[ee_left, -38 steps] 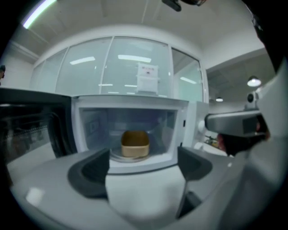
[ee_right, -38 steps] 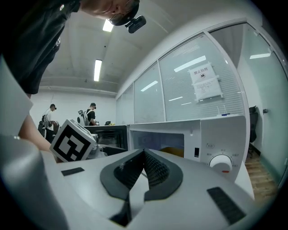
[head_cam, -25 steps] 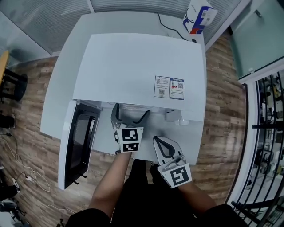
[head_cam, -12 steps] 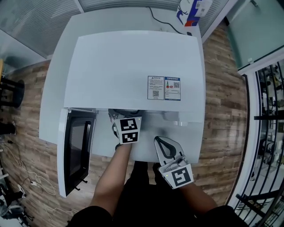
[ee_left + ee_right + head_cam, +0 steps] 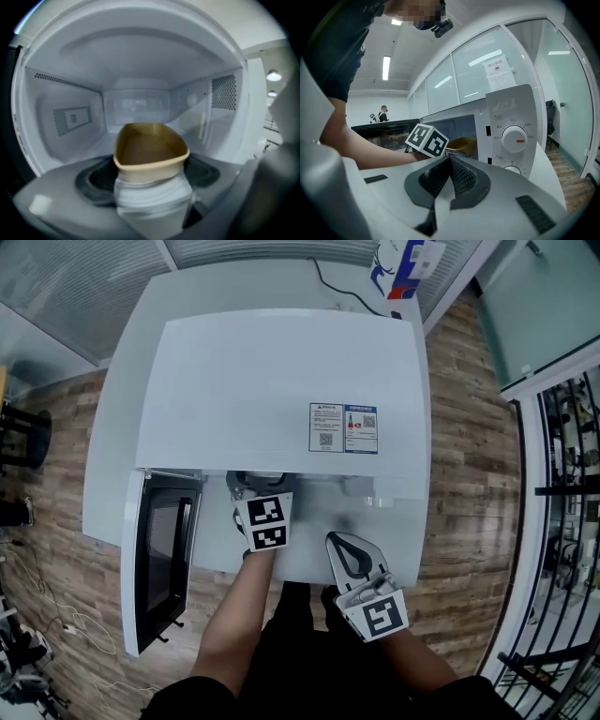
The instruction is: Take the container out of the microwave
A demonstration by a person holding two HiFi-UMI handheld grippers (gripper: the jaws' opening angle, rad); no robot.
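Microwave door (image 5: 159, 559) hangs open at left. Left gripper (image 5: 255, 486) reaches into the microwave (image 5: 281, 390), its jaws just been closing around the tan container (image 5: 149, 152) mid-cavity, with gaps either side. Best to squeeze evenly under the rim, keep it level and back straight out. Right gripper (image 5: 349, 554) is outside, jaws together, empty.

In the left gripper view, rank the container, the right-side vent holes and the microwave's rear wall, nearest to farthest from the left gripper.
1. container: between the left gripper's jaws, which have just been closing.
2. vent holes: on the right side, farther in.
3. rear wall: at the very back.
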